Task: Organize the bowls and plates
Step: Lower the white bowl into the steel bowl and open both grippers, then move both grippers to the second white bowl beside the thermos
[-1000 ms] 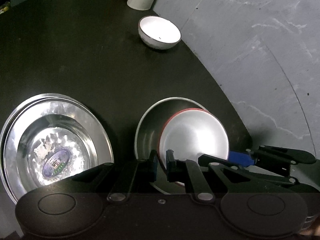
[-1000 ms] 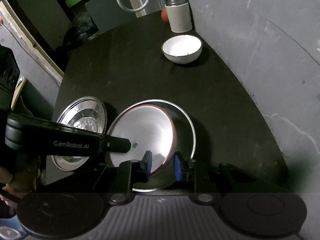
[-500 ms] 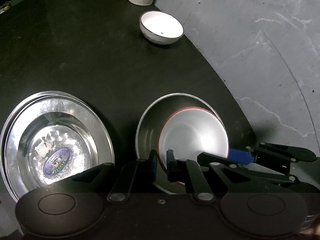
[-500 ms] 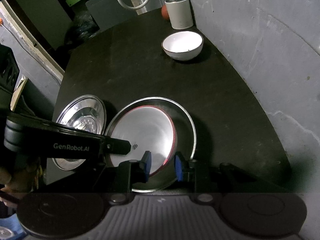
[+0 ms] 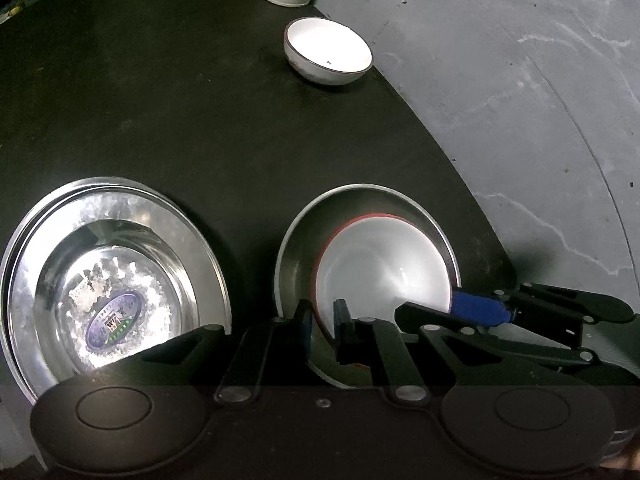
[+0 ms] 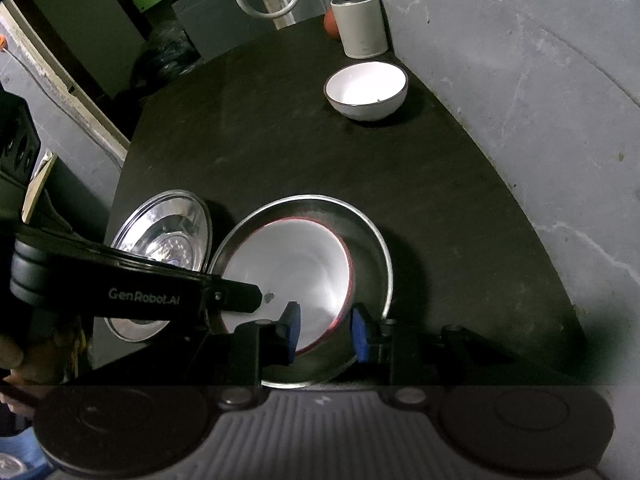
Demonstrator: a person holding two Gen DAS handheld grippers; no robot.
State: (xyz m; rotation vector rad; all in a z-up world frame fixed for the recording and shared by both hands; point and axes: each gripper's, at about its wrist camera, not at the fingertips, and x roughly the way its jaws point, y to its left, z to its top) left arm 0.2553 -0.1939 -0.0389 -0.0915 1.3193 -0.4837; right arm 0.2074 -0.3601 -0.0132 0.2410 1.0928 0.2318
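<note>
The red-rimmed plate (image 6: 288, 276) is seen nested in the steel pan (image 6: 372, 240), pinched by the left gripper (image 5: 322, 320) and straddled by the part-open right gripper (image 6: 324, 330) (white bowl (image 6: 366, 90) beyond, unsorted).

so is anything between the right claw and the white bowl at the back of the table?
Nothing visible. Between the right claw and the white bowl lies only bare black table. The red-rimmed plate in the steel dish sits right under the claw, low.
</note>
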